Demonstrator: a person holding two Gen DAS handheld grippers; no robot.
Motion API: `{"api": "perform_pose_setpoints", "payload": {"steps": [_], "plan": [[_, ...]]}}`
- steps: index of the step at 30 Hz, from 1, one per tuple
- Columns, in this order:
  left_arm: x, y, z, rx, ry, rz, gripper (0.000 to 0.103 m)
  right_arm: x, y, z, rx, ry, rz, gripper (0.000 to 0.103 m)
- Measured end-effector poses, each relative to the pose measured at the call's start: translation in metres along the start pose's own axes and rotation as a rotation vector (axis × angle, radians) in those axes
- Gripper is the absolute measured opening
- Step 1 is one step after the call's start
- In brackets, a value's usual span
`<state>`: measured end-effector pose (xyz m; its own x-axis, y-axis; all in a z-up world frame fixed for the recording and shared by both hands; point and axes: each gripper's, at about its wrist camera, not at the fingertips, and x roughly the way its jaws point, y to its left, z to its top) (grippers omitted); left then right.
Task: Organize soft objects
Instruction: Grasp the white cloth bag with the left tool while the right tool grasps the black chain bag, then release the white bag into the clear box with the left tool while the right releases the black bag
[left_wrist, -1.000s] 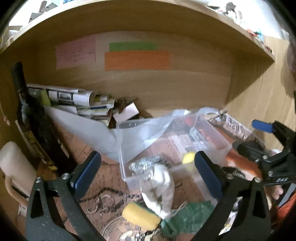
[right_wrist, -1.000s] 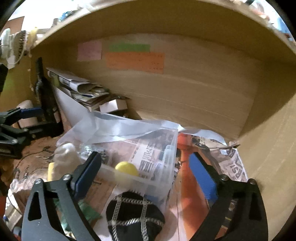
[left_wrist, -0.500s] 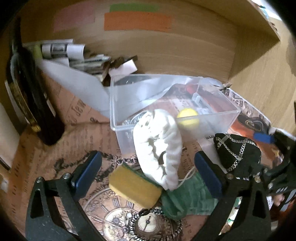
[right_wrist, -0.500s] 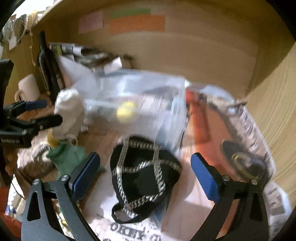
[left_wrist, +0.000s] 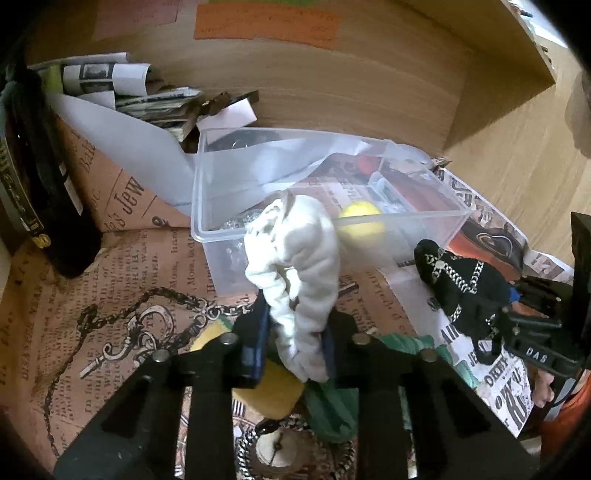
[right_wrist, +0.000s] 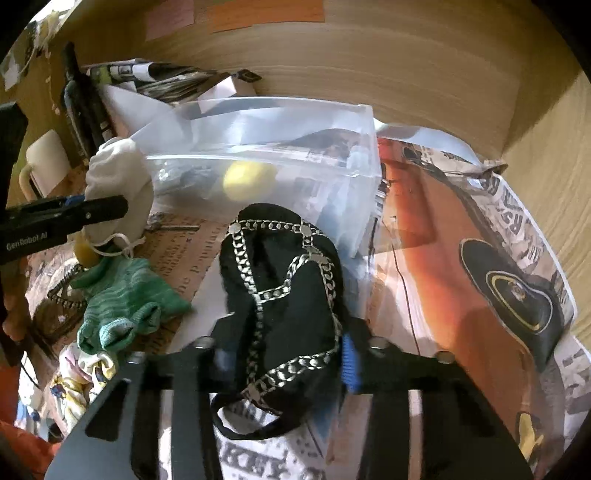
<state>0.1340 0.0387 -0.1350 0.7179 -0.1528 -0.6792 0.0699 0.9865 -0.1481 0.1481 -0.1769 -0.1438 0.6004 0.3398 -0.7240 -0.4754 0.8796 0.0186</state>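
Left hand-held gripper (left_wrist: 293, 341) clamped on white sock bundle (left_wrist: 295, 258), held just in front of clear plastic bin (left_wrist: 207, 236). Lift clear of near rim, carry over opening, then release; avoid dragging green sock (right_wrist: 122, 299). Right hand-held gripper (right_wrist: 284, 358) clamped on black chain-trimmed pouch (right_wrist: 284, 273) near bin; follow same path, keep loose strap from snagging.

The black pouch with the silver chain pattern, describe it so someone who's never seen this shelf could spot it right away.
Find the clear plastic bin in the middle of the wooden shelf nook. Just in front of the bin's near wall, the black pouch sits pinched between the right gripper fingers. Unlike the white cloth bag and green knit cloth to its left, it is black, crossed by silver chain print.
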Motion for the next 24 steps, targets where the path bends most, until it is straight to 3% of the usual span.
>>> {"api": "perform_pose_setpoints", "payload": {"steps": [13,24], "plan": [[-0.056,-0.007,0.017,0.025,-0.149,-0.014,0.02,-0.059,0.006,0.014,-0.015,-0.162,-0.044,0.022],[-0.083,-0.012,0.061,0.031,-0.266,-0.023,0.02,-0.091,0.006,0.054,-0.031,-0.343,-0.056,0.022]]}}
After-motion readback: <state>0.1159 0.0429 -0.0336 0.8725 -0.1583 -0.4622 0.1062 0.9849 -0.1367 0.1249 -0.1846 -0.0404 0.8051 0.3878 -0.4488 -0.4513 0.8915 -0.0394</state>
